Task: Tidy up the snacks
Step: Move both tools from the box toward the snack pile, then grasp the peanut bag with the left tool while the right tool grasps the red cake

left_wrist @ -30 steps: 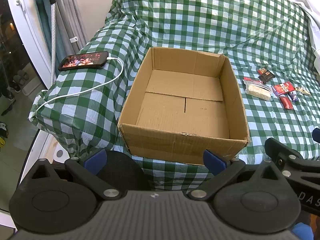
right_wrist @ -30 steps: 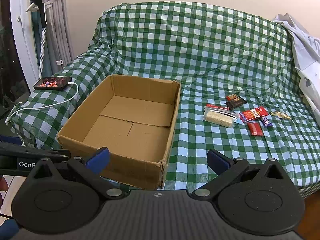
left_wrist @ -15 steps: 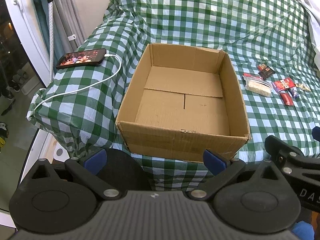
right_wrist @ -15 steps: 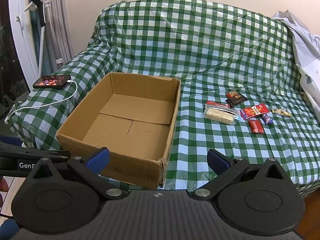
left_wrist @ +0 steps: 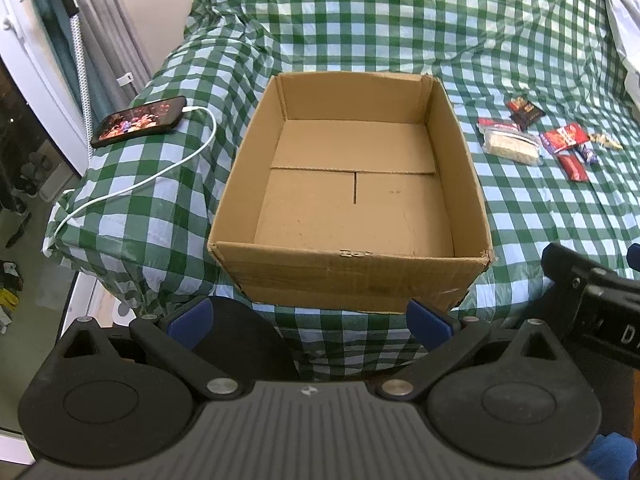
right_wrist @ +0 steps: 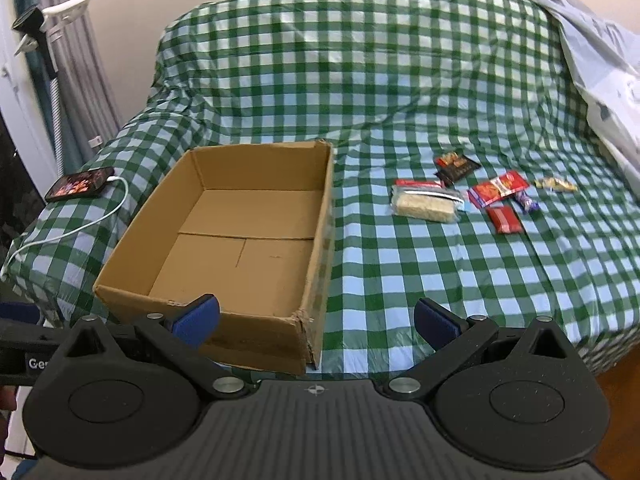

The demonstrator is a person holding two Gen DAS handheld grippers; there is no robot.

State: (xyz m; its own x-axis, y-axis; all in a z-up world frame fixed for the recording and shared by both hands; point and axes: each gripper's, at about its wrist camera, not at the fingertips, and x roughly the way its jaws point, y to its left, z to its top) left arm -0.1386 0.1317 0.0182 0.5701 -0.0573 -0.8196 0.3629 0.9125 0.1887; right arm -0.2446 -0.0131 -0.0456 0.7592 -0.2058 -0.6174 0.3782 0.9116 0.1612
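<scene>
A: Reaching comes first: both the left gripper (left_wrist: 308,318) and the right gripper (right_wrist: 316,320) have jaws spread wide and empty, short of the open brown cardboard box (right_wrist: 320,216).

B: Target?

A: The clear packet of pale crackers (right_wrist: 426,202), nearest the box's right wall among the small snack wrappers (right_wrist: 498,190). Descend flat, pinch across its short side.

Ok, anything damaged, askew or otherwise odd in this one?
Only minor wear: the cardboard box has a torn, frayed near right corner. It sits empty; the snacks lie loose on the checked cover to its right. Nothing spilled.
</scene>
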